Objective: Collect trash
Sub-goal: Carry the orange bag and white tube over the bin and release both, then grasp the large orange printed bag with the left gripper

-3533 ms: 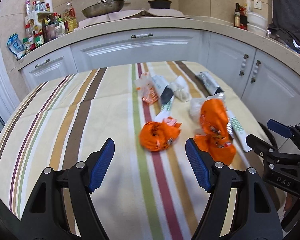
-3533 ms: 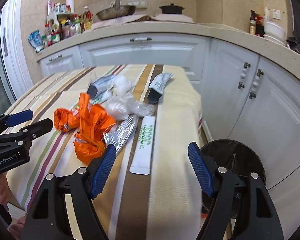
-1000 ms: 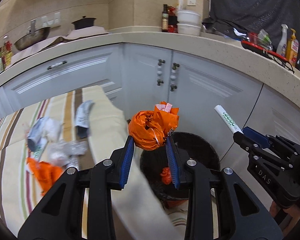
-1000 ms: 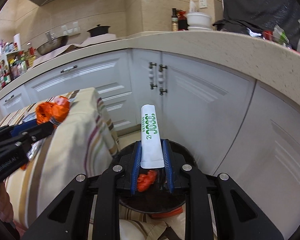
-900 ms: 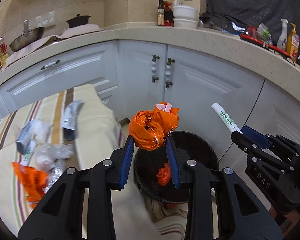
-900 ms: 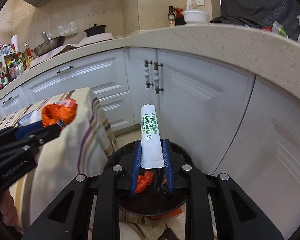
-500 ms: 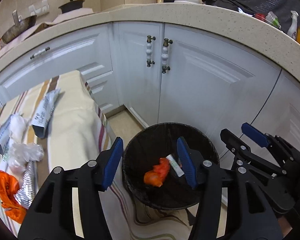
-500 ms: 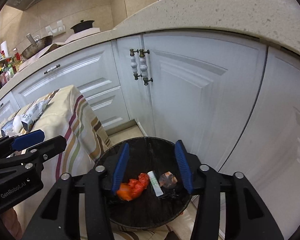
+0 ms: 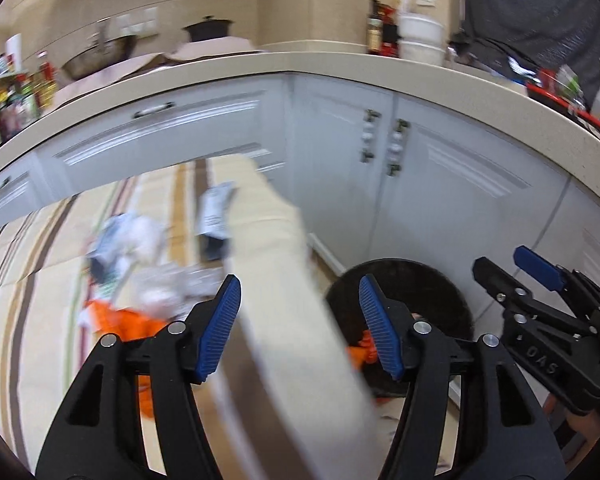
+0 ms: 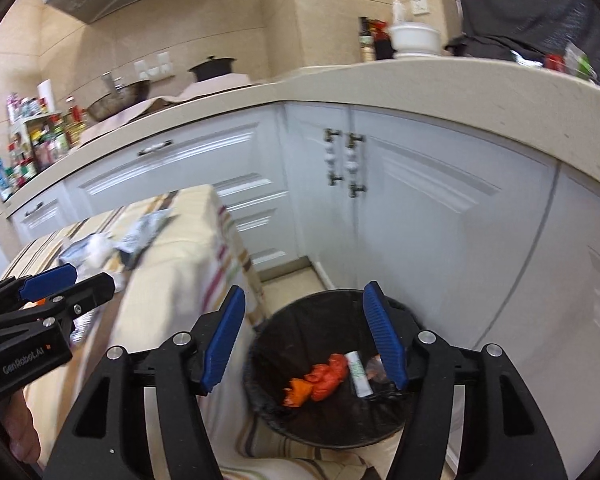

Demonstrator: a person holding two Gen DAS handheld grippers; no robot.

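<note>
Grippers empty after drop; more trash waiting on table

Left gripper (image 9: pixel 300 330): jaws spread wide, nothing between them. A second ago it pinched an orange wrapper; that grip is released. It has swung back toward the table.

Right gripper (image 10: pixel 304 338): jaws spread wide, empty, hanging over the bin. The white sachet it pinched a second ago is let go.

Bin (image 10: pixel 276 320): black, on the floor just below and ahead of the right gripper. Holds an orange wrapper (image 10: pixel 320 378), the white sachet (image 10: pixel 358 372) beside it, and a small brownish scrap, unclear.

Table (image 9: pixel 296 320): striped cloth, ahead-left of the left gripper. Left to collect: orange wrapper (image 9: pixel 116 318) nearest, blurred clear plastic (image 9: pixel 168 284) beyond, white wad (image 9: pixel 140 232) and grey packet (image 9: pixel 216 212) farthest.

Judgement: one drop done; next comes another pickup from the table.
</note>
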